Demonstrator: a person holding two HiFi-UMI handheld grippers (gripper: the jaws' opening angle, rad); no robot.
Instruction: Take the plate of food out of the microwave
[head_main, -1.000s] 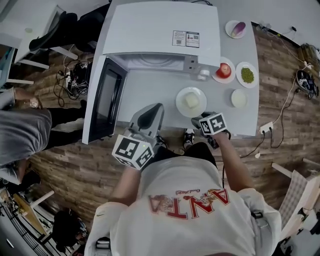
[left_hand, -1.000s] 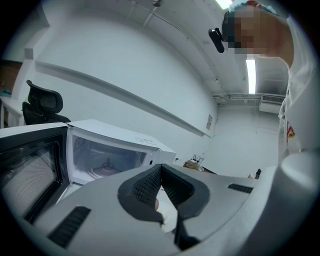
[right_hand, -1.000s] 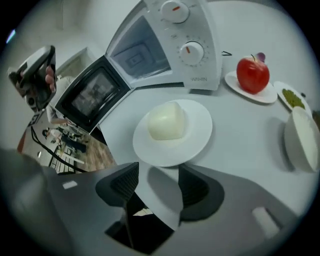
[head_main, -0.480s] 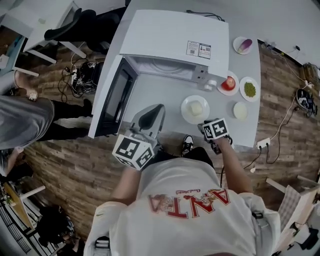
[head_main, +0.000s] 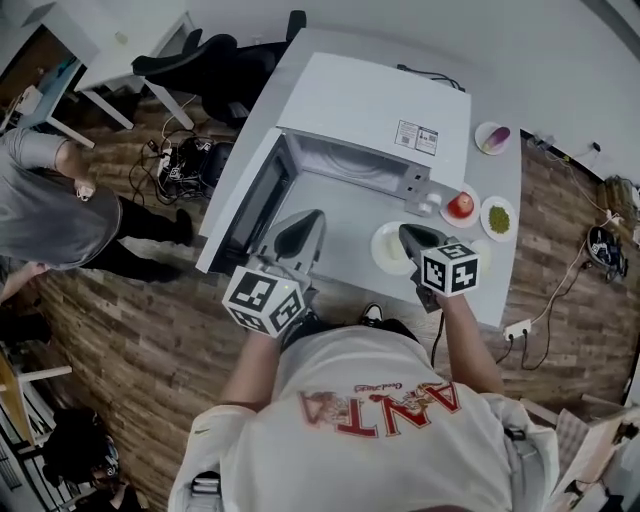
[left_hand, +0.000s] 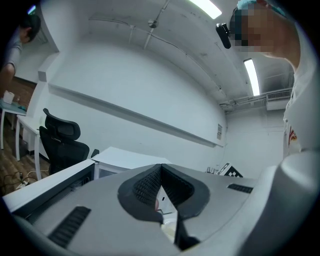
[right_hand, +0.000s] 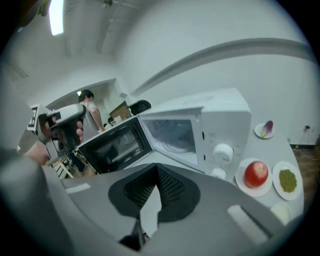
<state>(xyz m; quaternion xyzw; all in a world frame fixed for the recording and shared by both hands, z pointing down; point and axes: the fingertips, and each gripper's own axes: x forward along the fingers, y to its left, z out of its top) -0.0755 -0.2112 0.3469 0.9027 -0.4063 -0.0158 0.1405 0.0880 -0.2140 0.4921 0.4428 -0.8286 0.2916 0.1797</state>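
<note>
Grey table (head_main: 345, 238) carried everything. White microwave (head_main: 375, 105) sat at its back. Its door (head_main: 250, 210) was swung fully open to the left, and the cavity (head_main: 350, 160) showed only the turntable.

Left gripper (head_main: 320, 214) was held in front of the open door, above the table. In the left gripper view its jaws met at the tips (left_hand: 160, 167), closed on nothing.

Right gripper (head_main: 404, 231) was over the right part of the plate of food (head_main: 386, 248). Its jaws were just closing. In the right gripper view the tips (right_hand: 157, 170) were together with nothing between them, only bare table showing through the gap behind. Couldn't tell whether it touched the plate.

Plate of food was out of the microwave, on the table in front of the control-panel end, with a pale lump on it.

Three small plates stood to the right: apple (head_main: 460, 205) beside the panel, green stuff (head_main: 497, 218) next to it, and something purple (head_main: 492, 137) further back.
</note>
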